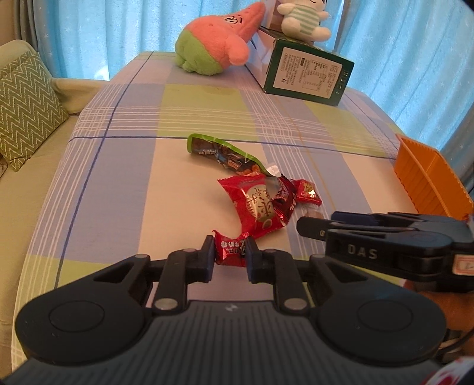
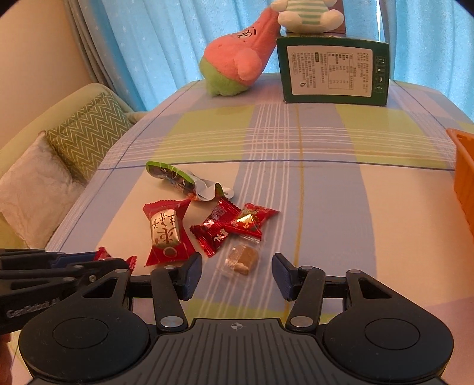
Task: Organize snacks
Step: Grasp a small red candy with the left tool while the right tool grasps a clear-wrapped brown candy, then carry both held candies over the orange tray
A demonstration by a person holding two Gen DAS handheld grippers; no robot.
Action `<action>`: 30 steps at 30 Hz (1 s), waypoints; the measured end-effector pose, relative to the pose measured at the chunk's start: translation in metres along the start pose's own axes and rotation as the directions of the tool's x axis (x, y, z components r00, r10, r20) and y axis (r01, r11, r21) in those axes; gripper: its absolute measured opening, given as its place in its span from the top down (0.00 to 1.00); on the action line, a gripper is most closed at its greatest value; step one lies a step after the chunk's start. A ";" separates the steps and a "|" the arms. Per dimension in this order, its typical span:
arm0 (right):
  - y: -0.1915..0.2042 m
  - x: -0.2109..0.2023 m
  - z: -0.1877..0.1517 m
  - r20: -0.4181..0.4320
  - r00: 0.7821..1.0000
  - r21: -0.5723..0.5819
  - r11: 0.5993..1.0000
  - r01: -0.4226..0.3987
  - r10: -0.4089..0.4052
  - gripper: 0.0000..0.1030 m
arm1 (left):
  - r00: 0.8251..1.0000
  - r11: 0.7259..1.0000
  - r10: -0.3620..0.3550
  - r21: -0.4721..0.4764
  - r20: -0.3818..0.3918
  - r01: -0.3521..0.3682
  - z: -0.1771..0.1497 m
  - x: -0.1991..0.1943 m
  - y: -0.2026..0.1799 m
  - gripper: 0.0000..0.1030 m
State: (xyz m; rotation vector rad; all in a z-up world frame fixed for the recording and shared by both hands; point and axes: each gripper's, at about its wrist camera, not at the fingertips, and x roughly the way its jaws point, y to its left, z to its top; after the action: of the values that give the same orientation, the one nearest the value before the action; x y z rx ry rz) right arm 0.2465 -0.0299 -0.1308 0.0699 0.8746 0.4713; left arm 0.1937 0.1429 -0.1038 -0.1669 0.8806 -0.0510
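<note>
glossy foil wrappers (image 2: 166, 234), cloth tablecloth (image 2: 340, 213)

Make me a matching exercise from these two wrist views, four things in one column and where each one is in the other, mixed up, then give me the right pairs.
Things
1. small red candy
2. clear-wrapped brown candy
3. striped white plush
4. orange bin

Places
A. on top of the green box
B. at the right edge of the table
C. clamped between the left gripper's pads
D. on the cloth ahead of the right gripper's open jaws

Pairs: 1-C, 2-D, 3-A, 4-B
</note>
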 end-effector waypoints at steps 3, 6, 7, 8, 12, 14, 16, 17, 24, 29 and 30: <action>0.004 0.007 0.000 0.003 1.000 -0.023 0.999 0.024 -0.024 0.63 | 1.000 1.000 -0.004 -0.012 0.007 0.004 0.001 -0.002 0.003 0.82; 0.009 0.010 -0.002 0.013 0.999 -0.066 0.997 0.046 -0.046 0.66 | 1.000 1.000 -0.008 -0.017 0.008 0.008 -0.001 -0.003 0.004 0.82; 0.010 0.009 -0.003 0.014 0.998 -0.078 0.995 0.057 -0.056 0.74 | 1.000 1.000 -0.009 -0.017 0.007 0.009 -0.001 -0.003 0.004 0.82; 0.011 0.009 -0.004 0.013 0.998 -0.094 0.994 0.064 -0.063 0.80 | 1.000 1.000 -0.010 -0.016 0.006 0.010 -0.001 -0.004 0.004 0.82; 0.011 0.001 -0.009 0.002 0.998 -0.116 0.991 0.064 -0.064 0.80 | 1.000 1.000 -0.014 -0.014 0.004 0.014 -0.003 -0.008 0.000 0.82; 0.008 -0.009 -0.013 0.007 0.998 -0.108 0.992 0.066 -0.065 0.80 | 1.000 1.000 -0.018 -0.011 0.004 0.018 -0.003 -0.011 -0.003 0.82; 0.005 -0.022 -0.017 0.014 0.997 -0.096 0.993 0.072 -0.071 0.80 | 1.000 1.000 -0.022 -0.005 0.005 0.022 -0.005 -0.016 -0.009 0.82; 0.002 -0.028 -0.019 0.016 0.997 -0.087 0.993 0.075 -0.074 0.80 | 1.000 1.000 -0.026 -0.004 0.006 0.026 -0.005 -0.019 -0.012 0.82; -0.012 -0.078 -0.032 0.021 0.996 -0.041 0.996 0.083 -0.082 0.80 | 0.999 0.999 -0.047 0.015 0.021 0.047 -0.009 -0.045 -0.038 0.82; -0.020 -0.109 -0.042 0.029 0.995 -0.013 0.996 0.092 -0.091 0.80 | 0.998 0.998 -0.060 0.021 0.032 0.059 -0.015 -0.065 -0.057 0.82; -0.021 -0.115 -0.044 0.034 0.995 -0.012 0.996 0.092 -0.092 0.80 | 0.998 0.998 -0.061 0.023 0.034 0.061 -0.016 -0.069 -0.061 0.82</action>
State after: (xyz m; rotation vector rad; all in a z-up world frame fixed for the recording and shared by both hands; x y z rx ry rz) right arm 0.1586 -0.1038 -0.0809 0.0250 0.8381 0.3885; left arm 0.1384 0.0888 -0.0512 -0.1738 0.8400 -0.1144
